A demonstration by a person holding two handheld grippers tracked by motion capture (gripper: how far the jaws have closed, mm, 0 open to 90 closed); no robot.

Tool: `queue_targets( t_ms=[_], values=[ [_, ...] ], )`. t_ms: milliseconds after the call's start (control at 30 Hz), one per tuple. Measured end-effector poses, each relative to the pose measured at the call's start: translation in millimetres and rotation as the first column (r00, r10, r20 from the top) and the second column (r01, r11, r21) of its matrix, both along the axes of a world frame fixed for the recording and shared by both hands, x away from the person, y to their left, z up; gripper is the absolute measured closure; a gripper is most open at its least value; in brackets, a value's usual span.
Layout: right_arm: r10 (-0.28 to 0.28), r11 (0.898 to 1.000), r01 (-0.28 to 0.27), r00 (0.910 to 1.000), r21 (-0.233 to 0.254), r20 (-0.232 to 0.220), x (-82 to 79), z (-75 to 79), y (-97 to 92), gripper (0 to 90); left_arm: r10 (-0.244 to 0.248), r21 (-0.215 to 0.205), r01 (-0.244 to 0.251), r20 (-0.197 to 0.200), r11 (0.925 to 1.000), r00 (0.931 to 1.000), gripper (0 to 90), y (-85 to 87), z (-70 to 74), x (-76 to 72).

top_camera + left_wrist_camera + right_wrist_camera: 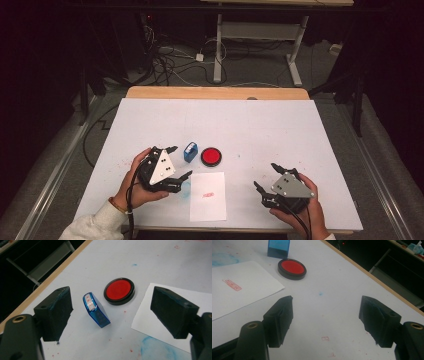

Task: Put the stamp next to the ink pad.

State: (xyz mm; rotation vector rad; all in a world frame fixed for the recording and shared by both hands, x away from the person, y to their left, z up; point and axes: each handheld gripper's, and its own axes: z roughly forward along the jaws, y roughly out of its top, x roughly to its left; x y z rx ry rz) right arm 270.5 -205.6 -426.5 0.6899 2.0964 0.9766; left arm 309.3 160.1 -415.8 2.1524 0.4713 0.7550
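Stamp just ahead of left gripper, jaws apart, empty; right gripper apart, farther off.

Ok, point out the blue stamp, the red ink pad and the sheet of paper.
blue stamp (pixel 96 312): left gripper view, on its blue side face.
red ink pad (pixel 118 289): left gripper view, middle of the red disc.
sheet of paper (pixel 207 207): high view, bare white part below the red print.
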Motion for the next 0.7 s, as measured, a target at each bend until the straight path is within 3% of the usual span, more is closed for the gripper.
queue_targets(
  t_ms=[300, 700],
  values=[
    [-0.026, 1.000, 0.026, 0.9996, 0.006, 0.007, -5.0, -0.5, -8.7, 24.2, 0.025, -0.006, -0.024, 0.048, 0.9997, 0.9986, 16.6, 11.2, -6.6, -7.9],
    [-0.066, 0.998, 0.066, 0.9977, 0.016, 0.016, -6.0, -4.5, -19.9, 19.2, 0.069, -0.008, -0.069, 0.043, 0.9976, 0.9967, 16.0, 37.3, -18.2, -15.7]
  ],
)
